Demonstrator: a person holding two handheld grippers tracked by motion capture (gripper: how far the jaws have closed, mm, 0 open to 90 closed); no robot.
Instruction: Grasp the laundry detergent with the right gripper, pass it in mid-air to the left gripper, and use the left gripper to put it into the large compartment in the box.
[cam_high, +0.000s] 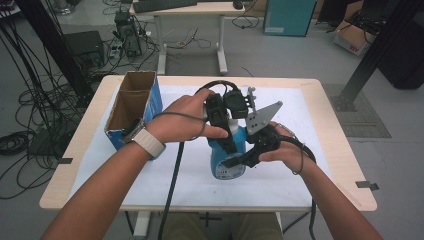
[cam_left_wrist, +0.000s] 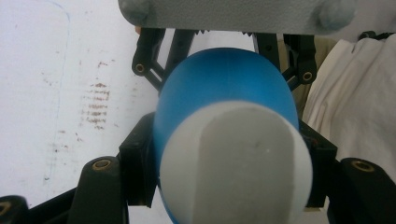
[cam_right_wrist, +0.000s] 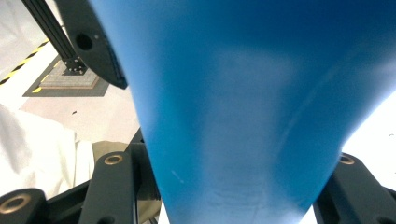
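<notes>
Closest to the left gripper's camera is the white cap (cam_left_wrist: 233, 163) of a blue plastic bottle (cam_left_wrist: 224, 88), and the left gripper (cam_left_wrist: 229, 158) has its two black jaws pressed on the bottle just under this cap, one on each side. From above, this gripper (cam_high: 220, 117) comes down on the upper part of the bottle (cam_high: 227, 160). The right gripper (cam_right_wrist: 233, 186) is also clamped on the same bottle, lower, on the wide blue body (cam_right_wrist: 243, 107); seen from above it (cam_high: 250, 152) reaches in from the right side. So the bottle stands on the white mat (cam_high: 300, 175), held between both grippers, in front of the person.

I judge the bottle as light to medium, depending on how much liquid is inside, which I cannot see. Its wall looks smooth and a little soft, so it can slip or bend in if the jaws squeeze too hard. The narrow shoulder under the cap is the stiffer place for a grip; the body is better for steadying. To the left of the left gripper, well apart, stands an open cardboard box (cam_high: 132, 107).
</notes>
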